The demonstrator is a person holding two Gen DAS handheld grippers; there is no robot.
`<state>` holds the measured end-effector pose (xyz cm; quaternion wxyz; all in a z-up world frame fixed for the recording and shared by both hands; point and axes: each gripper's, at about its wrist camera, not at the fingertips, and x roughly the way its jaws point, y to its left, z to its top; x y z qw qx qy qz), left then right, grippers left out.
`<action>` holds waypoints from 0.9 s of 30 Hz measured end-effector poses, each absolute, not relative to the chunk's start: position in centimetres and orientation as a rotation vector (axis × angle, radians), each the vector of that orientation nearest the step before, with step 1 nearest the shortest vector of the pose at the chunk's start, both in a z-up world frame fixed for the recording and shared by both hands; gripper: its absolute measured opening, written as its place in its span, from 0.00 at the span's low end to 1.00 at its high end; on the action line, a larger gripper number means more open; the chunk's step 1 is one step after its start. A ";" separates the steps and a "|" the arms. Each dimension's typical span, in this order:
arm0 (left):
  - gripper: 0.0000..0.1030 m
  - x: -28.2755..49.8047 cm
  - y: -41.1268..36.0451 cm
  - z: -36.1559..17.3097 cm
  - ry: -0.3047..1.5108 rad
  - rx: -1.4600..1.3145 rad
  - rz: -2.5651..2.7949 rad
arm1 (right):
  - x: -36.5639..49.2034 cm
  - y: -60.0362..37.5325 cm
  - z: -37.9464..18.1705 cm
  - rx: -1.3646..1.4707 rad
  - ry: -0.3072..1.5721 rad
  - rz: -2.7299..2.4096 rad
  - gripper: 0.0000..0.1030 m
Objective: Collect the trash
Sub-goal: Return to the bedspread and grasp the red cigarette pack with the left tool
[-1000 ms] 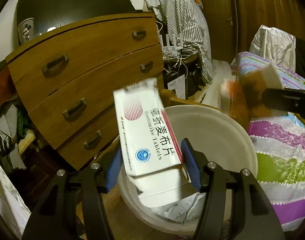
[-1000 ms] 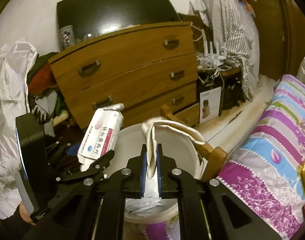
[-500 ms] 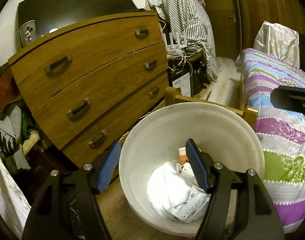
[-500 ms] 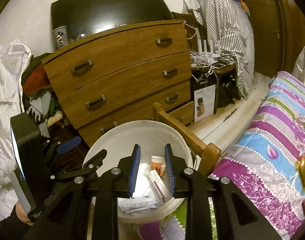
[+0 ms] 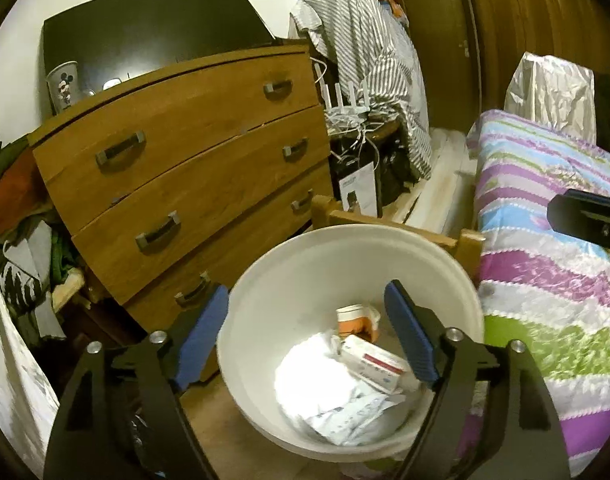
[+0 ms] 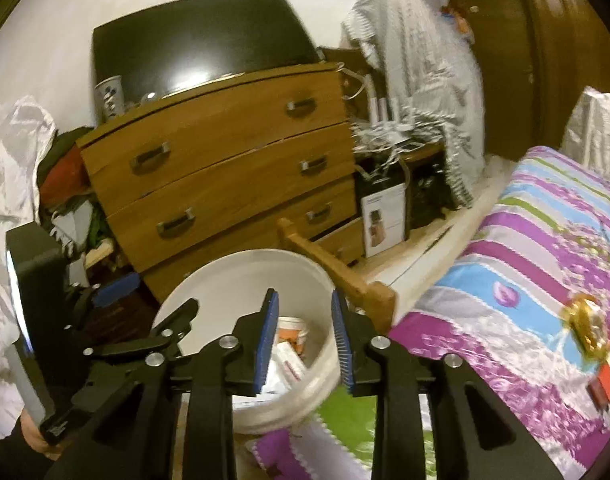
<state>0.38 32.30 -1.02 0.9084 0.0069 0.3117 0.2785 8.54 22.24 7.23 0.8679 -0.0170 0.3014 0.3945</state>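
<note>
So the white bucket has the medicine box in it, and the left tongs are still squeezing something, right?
Not quite. The left tongs are open and empty, as the left wrist view shows. The medicine box does lie in the white bucket, on crumpled paper.

The white bin (image 5: 265, 320) has its near rim hidden behind the left gripper (image 5: 307, 336) frame. The printing on the white medicine box (image 5: 371, 362) and crumpled papers (image 5: 345, 412) inside is too small to read. In the right wrist view, the right gripper (image 6: 303, 336) fingers cover most of the bin contents. The red box (image 6: 609, 372) on the bedspread (image 6: 525, 272) is cut by the lens edge. The whole right view is motion-blurred.
</note>
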 end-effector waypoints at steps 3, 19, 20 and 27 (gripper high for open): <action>0.81 0.5 30.9 -0.9 0.635 0.008 0.562 | 8.0 19.5 7.0 -0.021 0.582 0.756 0.45; 0.88 2.5 19.1 -1.2 0.614 0.049 0.361 | 6.2 1.3 3.2 0.095 0.536 0.469 0.68; 0.88 2.7 18.4 -1.4 0.618 0.054 0.344 | 6.0 0.0 2.8 0.103 0.543 0.453 0.68; 0.88 5.9 11.9 -4.4 0.694 0.121 0.155 | 3.7 -12.6 -2.2 0.216 0.630 0.266 0.69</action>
